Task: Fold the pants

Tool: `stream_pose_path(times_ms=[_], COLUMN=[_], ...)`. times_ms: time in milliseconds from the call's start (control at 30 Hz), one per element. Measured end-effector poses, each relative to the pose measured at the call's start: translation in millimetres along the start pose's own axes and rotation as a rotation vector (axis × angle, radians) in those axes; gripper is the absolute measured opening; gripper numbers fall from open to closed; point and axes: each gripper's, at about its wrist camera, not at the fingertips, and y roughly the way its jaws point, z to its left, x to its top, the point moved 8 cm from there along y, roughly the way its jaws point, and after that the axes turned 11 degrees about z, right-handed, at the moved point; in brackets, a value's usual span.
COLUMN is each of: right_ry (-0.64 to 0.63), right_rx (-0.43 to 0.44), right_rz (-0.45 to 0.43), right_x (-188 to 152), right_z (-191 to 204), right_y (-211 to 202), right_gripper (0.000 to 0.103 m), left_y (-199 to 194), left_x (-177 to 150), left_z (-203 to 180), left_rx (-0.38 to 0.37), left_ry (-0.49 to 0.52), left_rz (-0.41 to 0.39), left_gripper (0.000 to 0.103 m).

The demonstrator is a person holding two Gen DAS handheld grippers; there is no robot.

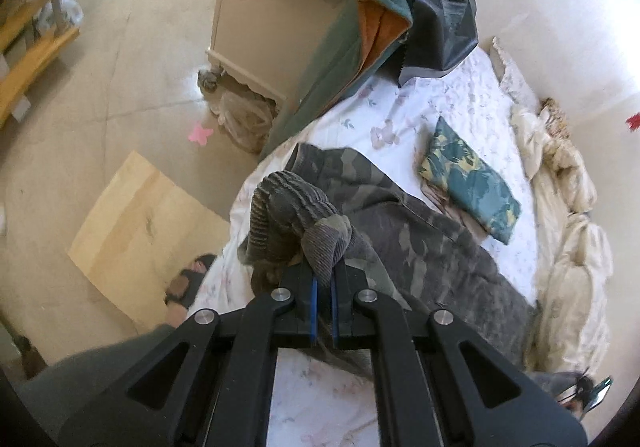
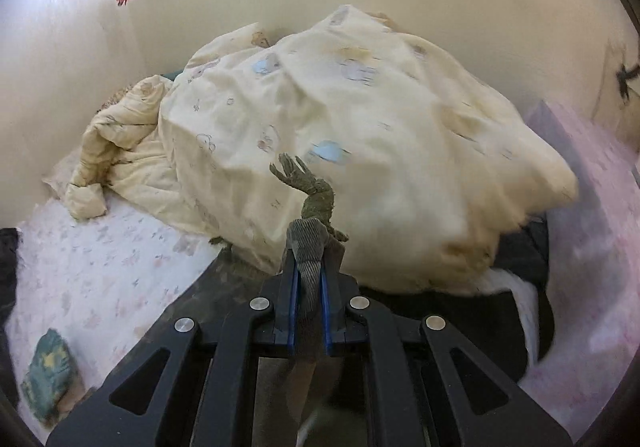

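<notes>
Grey-green camouflage pants [image 1: 404, 231] lie spread across the floral bed sheet [image 1: 460, 95] in the left wrist view. My left gripper [image 1: 324, 267] is shut on their ribbed end [image 1: 292, 215], which bunches up above the pads. In the right wrist view my right gripper [image 2: 310, 263] is shut on another ribbed piece of the pants [image 2: 310, 243], with a twisted strip of the fabric [image 2: 308, 183] sticking up past the fingertips. Dark cloth of the pants [image 2: 224, 287] hangs below the right gripper over the sheet [image 2: 100, 259].
A folded blue-green patterned cloth [image 1: 470, 175] lies on the sheet beyond the pants. A cream quilt [image 2: 340, 135] is heaped against the wall. Dark garments [image 1: 384, 7] hang over a white cabinet [image 1: 248, 27] beside the bed. Cardboard [image 1: 140, 223] and a sandalled foot [image 1: 188, 279] are on the floor.
</notes>
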Motion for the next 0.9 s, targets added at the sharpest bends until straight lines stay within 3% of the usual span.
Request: stream_pose_path(times_ms=[133, 400, 567, 700, 800, 867, 900], right_ry=[-0.079, -0.31, -0.4, -0.454, -0.507, -0.548, -0.563], right_rx=[-0.056, -0.215, -0.268, -0.261, -0.235, -0.203, -0.194], right_rz=[0.017, 0.003, -0.013, 0.065, 0.126, 0.111, 0.092], right_x=[16, 18, 12, -4, -17, -20, -21], right_z=[45, 144, 178, 188, 190, 192, 193], right_y=[51, 145, 179, 211, 220, 212, 205], right_gripper=[0.009, 0.009, 0.009, 0.011, 0.031, 0.063, 0.067], left_y=[21, 99, 131, 152, 159, 156, 150], left_x=[27, 92, 109, 117, 114, 109, 105], left_z=[-14, -52, -65, -63, -65, -77, -85], left_rx=[0.063, 0.277, 0.364, 0.422, 0.449, 0.47, 0.488], left_ry=[0.023, 0.168, 0.249, 0.264, 0.279, 0.355, 0.401], left_rz=[-0.002, -0.036, -0.055, -0.044, -0.038, -0.073, -0.104], left_gripper=[0.003, 0.003, 0.004, 0.007, 0.013, 0.027, 0.046])
